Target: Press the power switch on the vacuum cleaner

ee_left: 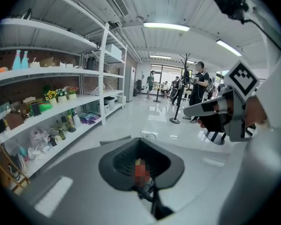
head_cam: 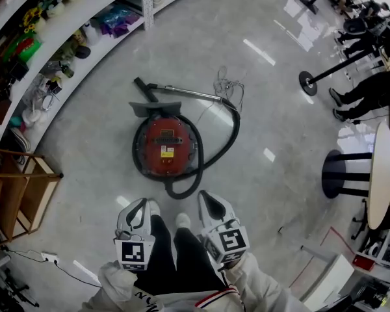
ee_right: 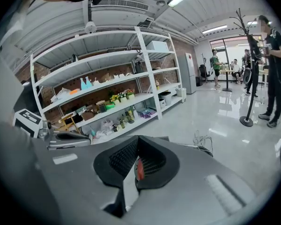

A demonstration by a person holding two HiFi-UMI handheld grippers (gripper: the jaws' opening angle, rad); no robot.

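Fingers (ee_left: 75,172) of the left gripper (head_cam: 137,207) are drawn together with only a dark sliver between them and hold nothing. The right gripper (head_cam: 207,197) is the same, its fingers (ee_right: 201,172) nearly meeting and empty.

Both are held close to the person's body, above the shoes (head_cam: 182,221). The vacuum cleaner (head_cam: 166,145), a round red body, sits on the bare floor (head_cam: 266,109) straight ahead of and below them, well apart from both. It lies roughly between the two grippers' lines, the left perhaps a shade nearer.

Its wand (head_cam: 185,93) lies across the far side, and the hose (head_cam: 231,135) loops round the right and near sides. The power switch is too small to pick out on the top. Reaching it likely means bending down and pressing from above, clear of the hose.
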